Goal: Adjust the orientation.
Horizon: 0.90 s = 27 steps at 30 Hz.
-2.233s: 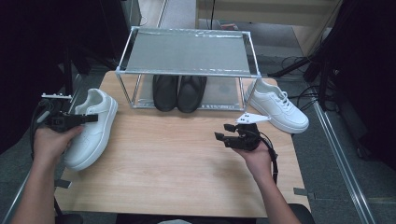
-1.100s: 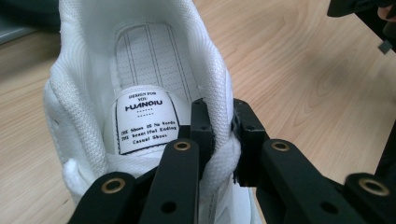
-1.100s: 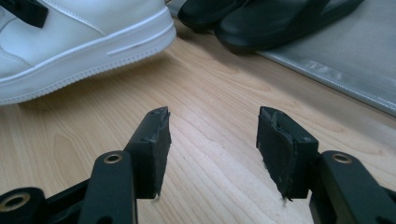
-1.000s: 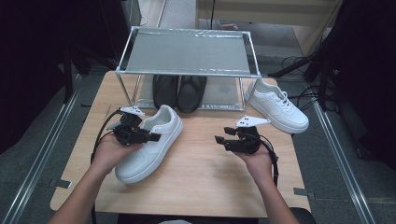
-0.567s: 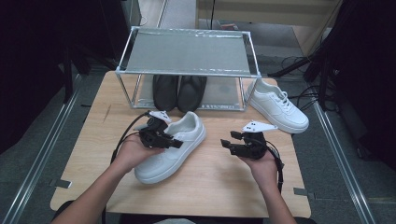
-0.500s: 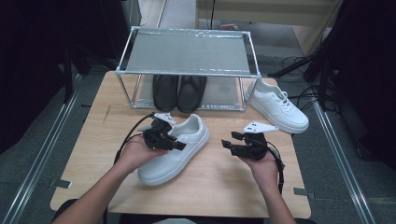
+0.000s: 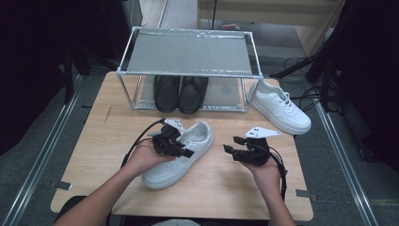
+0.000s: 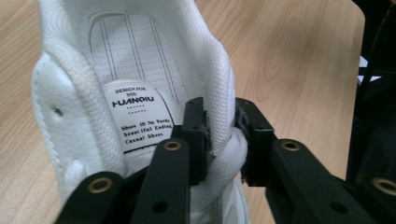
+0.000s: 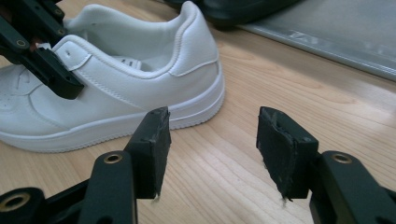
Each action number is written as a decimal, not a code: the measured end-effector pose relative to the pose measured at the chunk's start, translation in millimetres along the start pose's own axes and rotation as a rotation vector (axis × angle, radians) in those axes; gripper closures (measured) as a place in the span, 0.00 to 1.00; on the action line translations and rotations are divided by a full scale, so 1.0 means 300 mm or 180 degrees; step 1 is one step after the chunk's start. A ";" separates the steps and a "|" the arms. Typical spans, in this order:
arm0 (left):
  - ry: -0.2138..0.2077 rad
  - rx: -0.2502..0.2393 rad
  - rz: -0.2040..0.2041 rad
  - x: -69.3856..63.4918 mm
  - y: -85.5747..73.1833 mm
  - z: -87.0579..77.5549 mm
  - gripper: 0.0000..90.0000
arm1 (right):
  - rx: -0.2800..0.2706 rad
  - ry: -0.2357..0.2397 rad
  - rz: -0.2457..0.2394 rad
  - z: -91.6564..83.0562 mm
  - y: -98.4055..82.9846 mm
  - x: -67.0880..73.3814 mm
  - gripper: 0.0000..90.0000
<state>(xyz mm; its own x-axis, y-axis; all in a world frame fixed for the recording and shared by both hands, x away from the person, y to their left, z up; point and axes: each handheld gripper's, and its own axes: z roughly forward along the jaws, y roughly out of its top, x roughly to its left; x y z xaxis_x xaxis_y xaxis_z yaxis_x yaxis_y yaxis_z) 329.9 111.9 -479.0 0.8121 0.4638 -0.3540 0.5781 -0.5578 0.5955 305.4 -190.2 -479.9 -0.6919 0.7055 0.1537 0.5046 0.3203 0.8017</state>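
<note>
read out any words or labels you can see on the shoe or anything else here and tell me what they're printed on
"DESIGN FOR YOU": top of the printed insole label inside the white shoe.
"HUANQIU": the bold brand line under it; the stylised letters make this spelling uncertain.
"Shoes If No Needs beautiful Ending Casual Shoes": small print on the same label, blurred, so only roughly readable.
Nothing readable on the rack, the black shoes or the other white shoe.
</note>
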 end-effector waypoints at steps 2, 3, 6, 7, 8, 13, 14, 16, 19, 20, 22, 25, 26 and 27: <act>-0.0045 0.0013 0.0001 0.000 0.000 -0.003 0.77 | 0.0015 0.0021 -0.0019 0.006 0.002 0.007 0.51; -0.0021 0.0001 -0.0004 -0.007 -0.003 -0.009 0.73 | 0.0023 0.0056 -0.0040 0.013 0.004 0.013 0.52; -0.0016 -0.0015 -0.0022 -0.005 -0.009 -0.023 0.69 | 0.0038 0.0100 -0.0063 0.019 0.007 0.018 0.55; -0.0013 -0.0035 -0.0066 -0.004 -0.013 -0.032 0.69 | 0.0039 0.0137 -0.0071 0.025 0.013 0.023 0.55; -0.0003 -0.0049 -0.0061 -0.002 -0.017 -0.043 0.69 | 0.0039 0.0137 -0.0071 0.025 0.013 0.023 0.55; 0.0043 -0.0142 -0.0076 -0.016 -0.036 -0.092 0.68 | 0.0020 0.0212 -0.0117 0.053 0.037 0.032 0.54; 0.0055 -0.0167 -0.0080 -0.021 -0.039 -0.100 0.68 | 0.0018 0.0227 -0.0126 0.058 0.043 0.034 0.54; 0.0124 -0.0202 -0.0083 -0.034 -0.054 -0.118 0.68 | 0.0018 0.0249 -0.0142 0.068 0.052 0.037 0.55; 0.0155 -0.0223 -0.0099 -0.042 -0.064 -0.125 0.68 | 0.0027 0.0311 -0.0173 0.082 0.065 0.045 0.56; 0.0176 -0.0236 -0.0097 -0.048 -0.069 -0.130 0.68 | 0.0032 0.0332 -0.0176 0.086 0.069 0.048 0.56; 0.0224 -0.0300 -0.0133 -0.062 -0.081 -0.148 0.68 | 0.0024 0.0374 -0.0188 0.094 0.078 0.053 0.56; 0.0246 -0.0318 -0.0135 -0.067 -0.089 -0.159 0.68 | 0.0018 0.0399 -0.0201 0.104 0.085 0.057 0.55; 0.0253 -0.0312 -0.0154 -0.073 -0.099 -0.166 0.69 | 0.0021 0.0417 -0.0198 0.112 0.092 0.059 0.55; 0.0282 -0.0317 -0.0157 -0.077 -0.104 -0.169 0.69 | 0.0030 0.0429 -0.0201 0.116 0.096 0.061 0.55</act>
<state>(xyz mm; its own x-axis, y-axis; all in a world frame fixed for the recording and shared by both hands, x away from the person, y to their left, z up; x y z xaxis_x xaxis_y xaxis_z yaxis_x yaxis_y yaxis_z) 289.1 153.5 -452.9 0.7702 0.5504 -0.3222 0.6030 -0.4638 0.6490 325.3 -146.2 -474.2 -0.7851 0.5927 0.1797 0.4623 0.3677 0.8069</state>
